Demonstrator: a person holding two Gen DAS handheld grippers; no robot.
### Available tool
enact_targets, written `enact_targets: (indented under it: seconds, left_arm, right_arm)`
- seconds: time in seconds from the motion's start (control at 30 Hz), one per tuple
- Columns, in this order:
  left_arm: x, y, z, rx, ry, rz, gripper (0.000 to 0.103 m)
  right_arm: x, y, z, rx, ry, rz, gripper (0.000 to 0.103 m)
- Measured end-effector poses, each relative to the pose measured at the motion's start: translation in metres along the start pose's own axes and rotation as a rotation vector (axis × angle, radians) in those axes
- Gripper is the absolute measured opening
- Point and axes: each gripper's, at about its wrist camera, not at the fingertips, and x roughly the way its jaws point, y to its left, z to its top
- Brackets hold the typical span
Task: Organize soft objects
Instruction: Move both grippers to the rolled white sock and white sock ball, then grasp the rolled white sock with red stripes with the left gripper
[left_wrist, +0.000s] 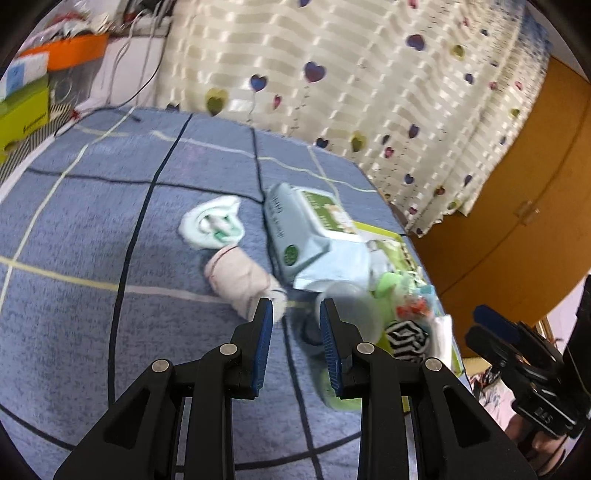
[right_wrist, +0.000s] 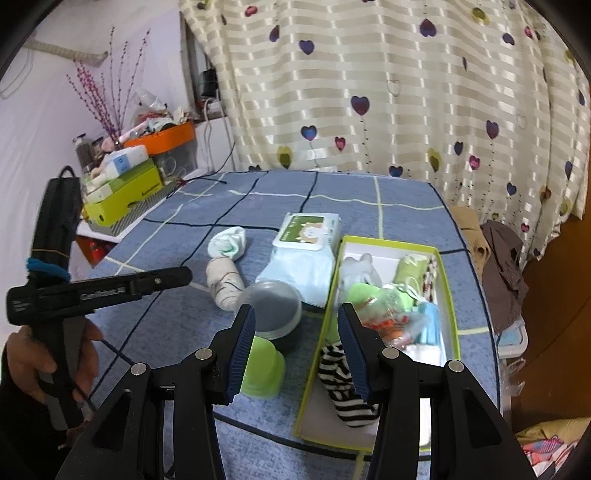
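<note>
From my left tongs (left_wrist: 295, 308), whose jaws stand partly apart with nothing between them, the pale rolled sock (left_wrist: 242, 282) lies just ahead and a little to the left, its near end almost at the tip of the left finger. Its long axis runs slantwise, from far-left to near-right, so it crosses the line of my jaws at an angle rather than lying square between them. The mint and white sock bundle (left_wrist: 214, 225) sits beyond it, further off on the blue surface (left_wrist: 92, 229). To the right of the roll come the clear round lid (right_wrist: 271, 306) and the wipes pack (right_wrist: 306, 236), then the green-rimmed box (right_wrist: 334, 280) that already holds the striped sock (right_wrist: 343, 384) and other soft bits. My right tongs (right_wrist: 297, 321) hang empty with jaws wide, over the gap between lid and box, so I judge the left hand is the nearer one for the roll, needing a slight swing left.
</note>
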Motion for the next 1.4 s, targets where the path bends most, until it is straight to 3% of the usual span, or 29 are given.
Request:
enact_targets:
  seconds: [0.03,0.1,0.13,0.43,0.73,0.8,1.1,1.4]
  left_arm:
    - [0.003,0.004,0.000,-0.015,0.007,-0.004,0.030]
    - [0.012,0.012,0.002,-0.058,0.023,-0.011,0.048]
    - [0.015,0.015,0.003,-0.075,0.027,-0.014,0.049]
    - [0.058,0.032,0.015,-0.200,0.078,0.036,0.050]
    - [0.077,0.035,0.021,-0.229,0.090,0.125,0.050]
    - [0.081,0.036,0.020,-0.236,0.100,0.126,0.055]
    - [0.096,0.029,0.018,-0.212,0.136,0.112,0.055]
    - [0.075,0.028,0.014,-0.179,0.099,0.086,0.050]
  right_arm:
    - [0.002,0.001,0.001,-0.004,0.001,0.003,0.046]
    - [0.005,0.002,0.003,-0.009,0.004,0.008,0.046]
    - [0.007,0.003,0.004,-0.013,0.006,0.010,0.046]
    - [0.022,-0.002,0.008,-0.019,0.020,0.024,0.046]
    - [0.031,-0.010,0.013,-0.018,0.021,0.038,0.046]
    - [0.034,-0.011,0.013,-0.018,0.021,0.044,0.046]
    - [0.039,-0.013,0.015,-0.019,0.022,0.054,0.046]
    - [0.037,-0.011,0.020,-0.020,0.022,0.041,0.046]
